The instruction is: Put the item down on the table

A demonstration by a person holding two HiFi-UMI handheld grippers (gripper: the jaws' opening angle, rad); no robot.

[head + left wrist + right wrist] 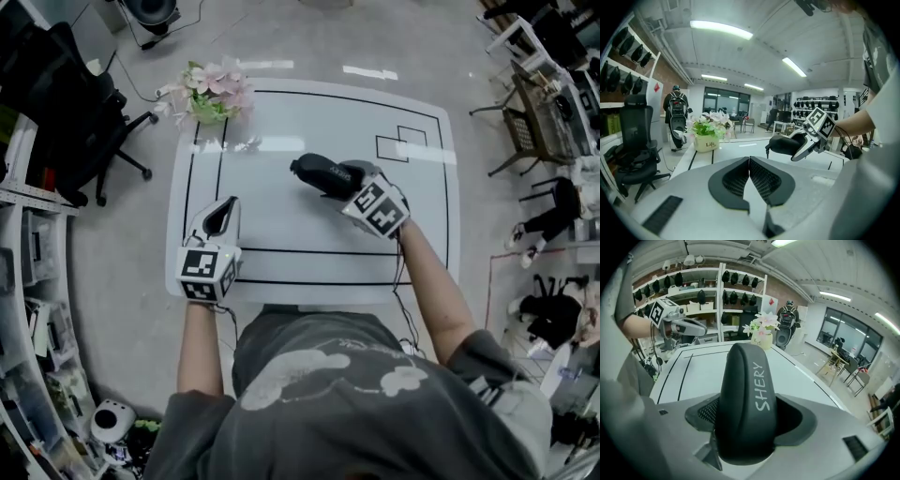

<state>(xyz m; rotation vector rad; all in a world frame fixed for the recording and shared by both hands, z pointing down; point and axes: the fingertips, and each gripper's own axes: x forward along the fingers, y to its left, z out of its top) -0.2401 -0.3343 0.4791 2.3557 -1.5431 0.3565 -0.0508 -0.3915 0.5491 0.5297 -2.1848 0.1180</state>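
Note:
A black oblong case [323,174] with white lettering "SHERY" [749,394] is clamped between the jaws of my right gripper [343,180], over the middle of the white table [281,225]. In the left gripper view the case [783,144] sticks out sideways from the right gripper [802,149], close above the tabletop. My left gripper [223,210] rests near the table's front left, jaws together [749,162] with nothing between them.
A pot of pink flowers [212,94] stands at the table's far left corner. Black lines mark out the tabletop, with small rectangles [401,142] at the far right. An office chair [66,103] and shelves [28,309] stand to the left; chairs [534,122] are at the right.

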